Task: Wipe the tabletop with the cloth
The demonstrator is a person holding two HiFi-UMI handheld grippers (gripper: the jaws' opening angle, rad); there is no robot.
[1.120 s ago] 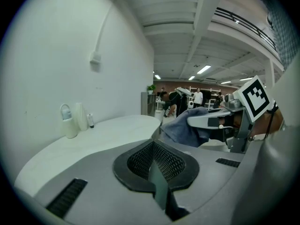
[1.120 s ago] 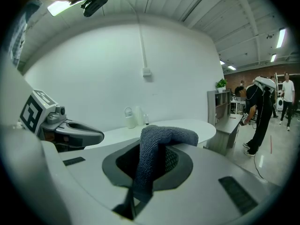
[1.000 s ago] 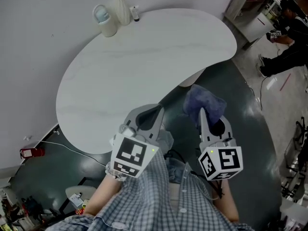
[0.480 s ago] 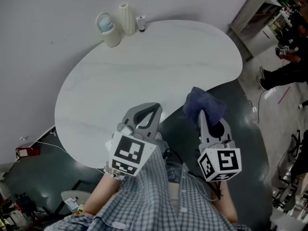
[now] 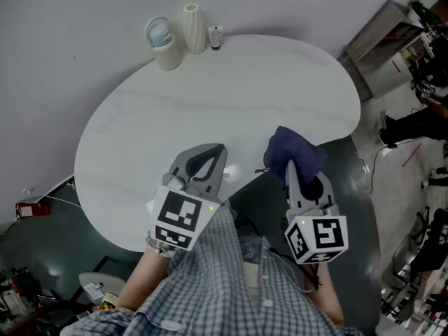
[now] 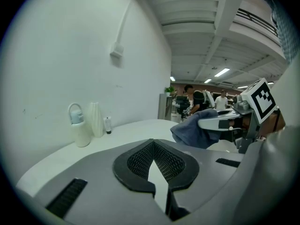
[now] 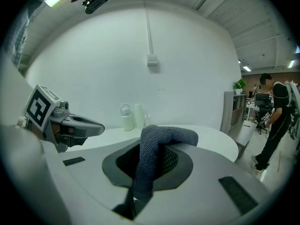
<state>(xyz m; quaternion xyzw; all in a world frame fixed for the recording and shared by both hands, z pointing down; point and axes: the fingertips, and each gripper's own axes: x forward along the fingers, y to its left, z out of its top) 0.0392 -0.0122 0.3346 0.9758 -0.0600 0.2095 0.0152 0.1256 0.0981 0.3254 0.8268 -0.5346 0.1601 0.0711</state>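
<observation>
Tongs, right (image 5: 292,170): closed on a dark blue cloth (image 5: 294,151), which is thick, knitted-looking and nubbly. In the right gripper view the cloth (image 7: 164,137) rises as a folded band from between the black ribbed pads and flops over the tips. Tongs, left (image 5: 213,152): grey moulded plastic, tips brought together. The left gripper view shows the tongs (image 6: 152,144) with black mesh-textured pads meeting at a point and nothing between them. Each carries a cube (image 5: 178,219) printed with black-and-white square markers. Desk (image 5: 210,96): white, smooth, bean-shaped top with faint grey veining. The cloth sits at the desk's inward curve on the near side, partly over the top and partly over the dark glossy floor (image 5: 350,187); contact with the top cannot be read. At the far edge by the white wall stand three things close together: a cream bottle (image 5: 161,37) with a pale blue lid and loop handle, a white ribbed vase (image 5: 194,28) and a small tube (image 5: 215,38) with a dark cap. Only the head view gives the desk's outline and the checked shirt (image 5: 231,285). Only the gripper views show the wall box (image 7: 151,59) with its conduit, the ribbed ceiling, a potted plant (image 7: 240,84) on a cabinet, and a person (image 7: 274,121) standing beyond.
</observation>
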